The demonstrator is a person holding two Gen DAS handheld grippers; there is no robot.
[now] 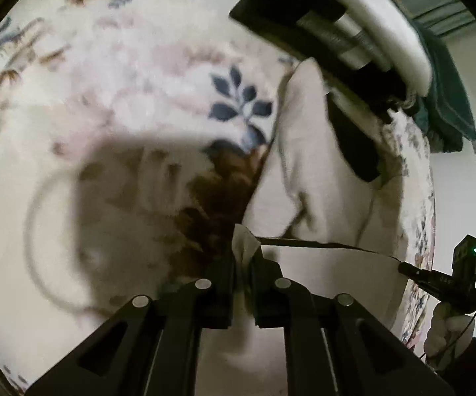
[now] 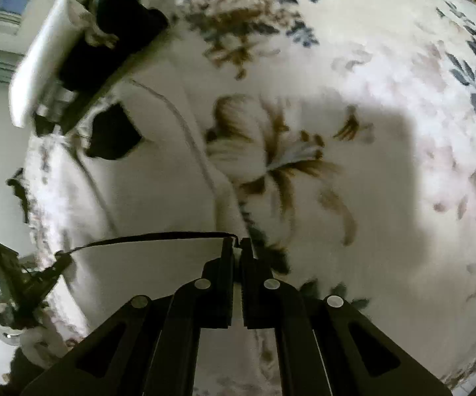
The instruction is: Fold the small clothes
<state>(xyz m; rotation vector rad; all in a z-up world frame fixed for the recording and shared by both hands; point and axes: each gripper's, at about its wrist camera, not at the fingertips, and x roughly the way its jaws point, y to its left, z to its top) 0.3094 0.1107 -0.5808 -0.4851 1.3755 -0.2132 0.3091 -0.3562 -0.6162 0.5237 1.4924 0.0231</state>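
A cream-white small garment (image 1: 317, 178) with a black patch (image 1: 353, 138) lies on a floral blanket. My left gripper (image 1: 244, 250) is shut on one corner of it, white cloth bunched between the fingers. My right gripper (image 2: 236, 242) is shut on the other corner. The garment's dark-trimmed edge (image 2: 158, 237) is stretched taut between the two grippers, lifted above the blanket. The rest of the garment (image 2: 158, 151) hangs down towards the blanket. The right gripper also shows in the left wrist view (image 1: 413, 272), at the far right.
The floral blanket (image 1: 122, 82) with blue and brown flowers covers the whole surface. A stack of folded clothes, black, white and teal (image 1: 353, 23), sits at the far edge; it also shows in the right wrist view (image 2: 83, 33). The blanket's edge (image 1: 419, 231) runs down the right.
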